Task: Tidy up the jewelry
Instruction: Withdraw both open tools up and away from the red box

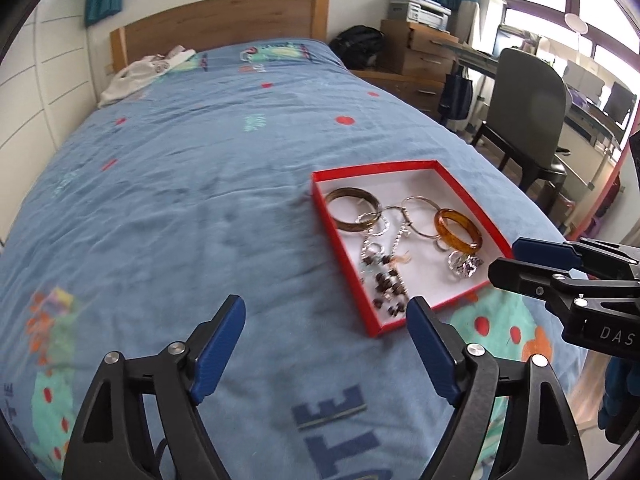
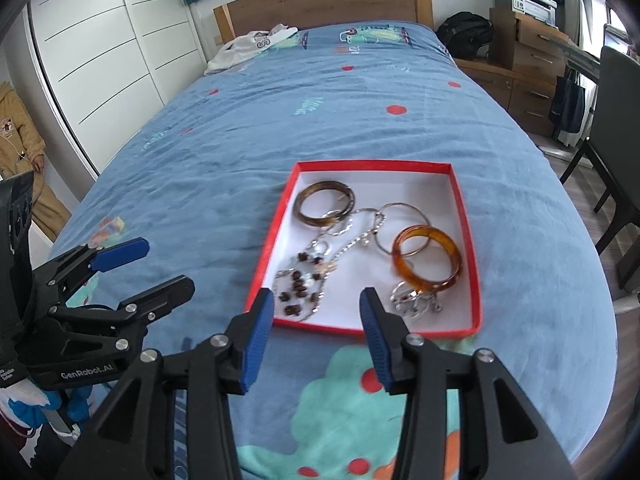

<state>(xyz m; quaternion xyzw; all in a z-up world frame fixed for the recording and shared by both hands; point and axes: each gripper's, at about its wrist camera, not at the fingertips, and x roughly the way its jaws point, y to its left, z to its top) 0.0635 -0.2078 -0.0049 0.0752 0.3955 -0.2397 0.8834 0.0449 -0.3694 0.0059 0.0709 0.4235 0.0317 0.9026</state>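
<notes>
A red box lid point(image 1: 344, 268) point(image 2: 472, 264) with a white inside lies on the blue bedspread. It holds a dark brown bangle point(image 1: 352, 210) point(image 2: 325, 204), an amber bangle point(image 1: 458, 234) point(image 2: 426, 260), thin silver hoops point(image 2: 402, 228), a beaded chain necklace point(image 1: 386, 286) point(image 2: 300, 284) and a silver charm piece point(image 1: 464, 266) point(image 2: 416, 304). My left gripper point(image 1: 326, 320) is open and empty, just left of the box's near corner. My right gripper point(image 2: 316, 314) is open and empty at the box's near edge; it also shows in the left wrist view point(image 1: 520, 264).
The bed point(image 1: 180, 200) fills both views, with a wooden headboard point(image 2: 324, 4) and white clothing point(image 2: 248, 50) at the far end. A dark chair point(image 1: 528, 120), drawers point(image 2: 528, 52) and a desk stand to the right. A person point(image 2: 20, 152) stands at the left by the white wardrobe.
</notes>
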